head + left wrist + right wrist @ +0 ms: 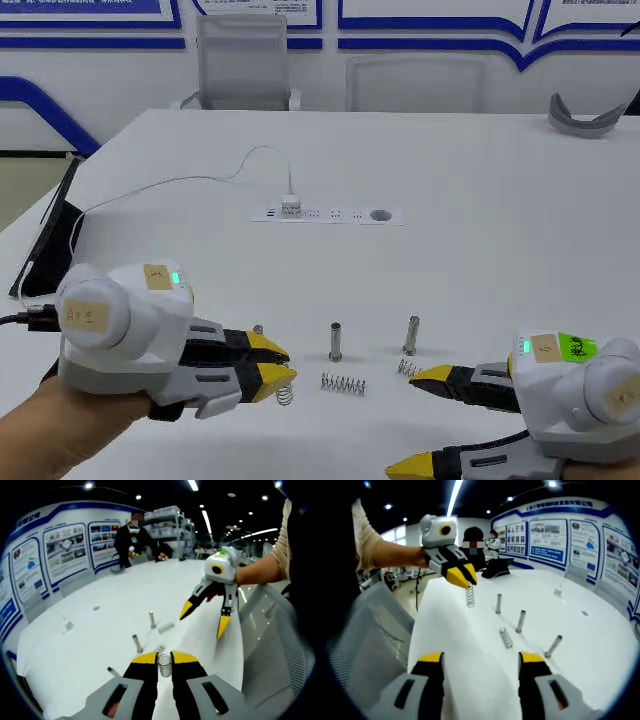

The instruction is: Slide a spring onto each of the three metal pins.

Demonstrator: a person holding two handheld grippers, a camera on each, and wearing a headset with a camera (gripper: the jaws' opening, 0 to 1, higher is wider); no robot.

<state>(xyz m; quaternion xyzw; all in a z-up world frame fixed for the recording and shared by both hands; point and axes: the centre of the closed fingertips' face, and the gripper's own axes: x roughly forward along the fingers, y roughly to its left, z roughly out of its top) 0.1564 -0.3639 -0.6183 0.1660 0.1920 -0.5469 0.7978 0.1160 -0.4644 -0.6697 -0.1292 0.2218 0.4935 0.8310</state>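
**Spring Clamped Beside the First Pin; All Three Pins Bare**

**Head view.** Nearest the camera, at 8 o'clock, the left gripper (281,366) is seen with its jaws pressed together on the held spring (285,394). The spring is pinched by its top coils and hangs upright below the tips. This hang is judged deliberate, as it lines the bore up with a standing pin. The first pin (257,329) is partly hidden just behind those tips. The middle pin (335,341) stands at 6 o'clock and the third pin (411,335) at 5 o'clock. A loose spring (343,383) lies on its side on the workbench (480,200), just in front of the middle pin. At 4 o'clock the right gripper (408,422) is held with its jaws apart and nothing between them.

**Left gripper view.** At 6 o'clock the gripper's own jaws are clamped on the held spring (164,664). The first pin (112,671) is found at 8 o'clock, off to one side. The right gripper (202,625) is seen at 3 o'clock.

**Right gripper view.** At 6 o'clock the right gripper's own jaws are spread wide and empty. This is judged to be readiness for the loose spring (506,637), just beyond them. At 11 o'clock the held spring (470,596) is dangled beside the first pin (498,603), not over it. No pin has yet been threaded.
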